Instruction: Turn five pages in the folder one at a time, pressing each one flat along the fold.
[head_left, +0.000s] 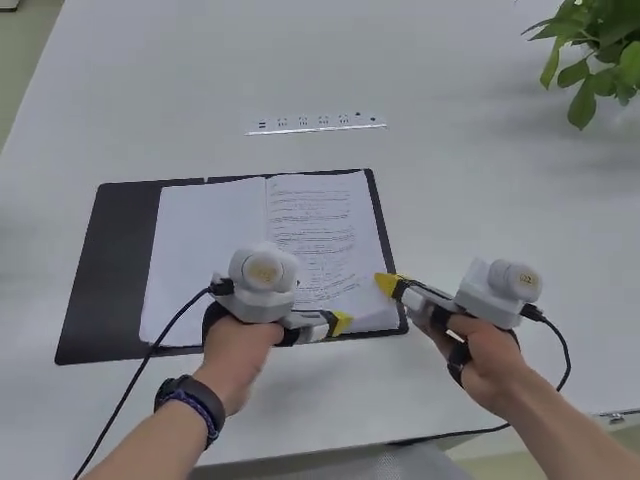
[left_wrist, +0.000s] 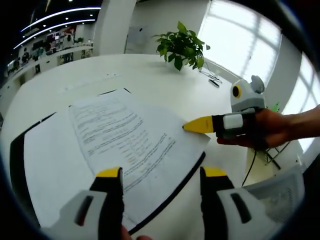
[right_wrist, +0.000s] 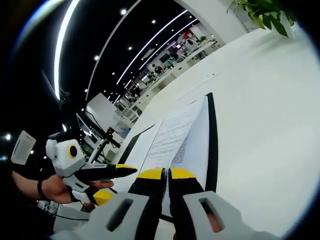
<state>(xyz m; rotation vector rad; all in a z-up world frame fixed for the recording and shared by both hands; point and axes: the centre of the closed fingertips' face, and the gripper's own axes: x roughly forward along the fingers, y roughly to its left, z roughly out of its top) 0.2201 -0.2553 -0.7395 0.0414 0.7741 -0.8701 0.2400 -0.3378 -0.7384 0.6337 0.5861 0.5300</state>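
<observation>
matt black folder cover (head_left: 110, 270), thin white printed paper pages (head_left: 310, 235), smooth matt white tabletop (head_left: 450, 130)

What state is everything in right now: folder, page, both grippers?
folder: open, lying flat.
page: printed side up, pinched at its lower right edge.
left gripper: open, above the folder's near edge.
right gripper: shut on the page.

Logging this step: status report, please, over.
Left gripper open over the open folder, near edge. Right gripper shut at right page edge, grip unclear. Nothing in the way.
</observation>
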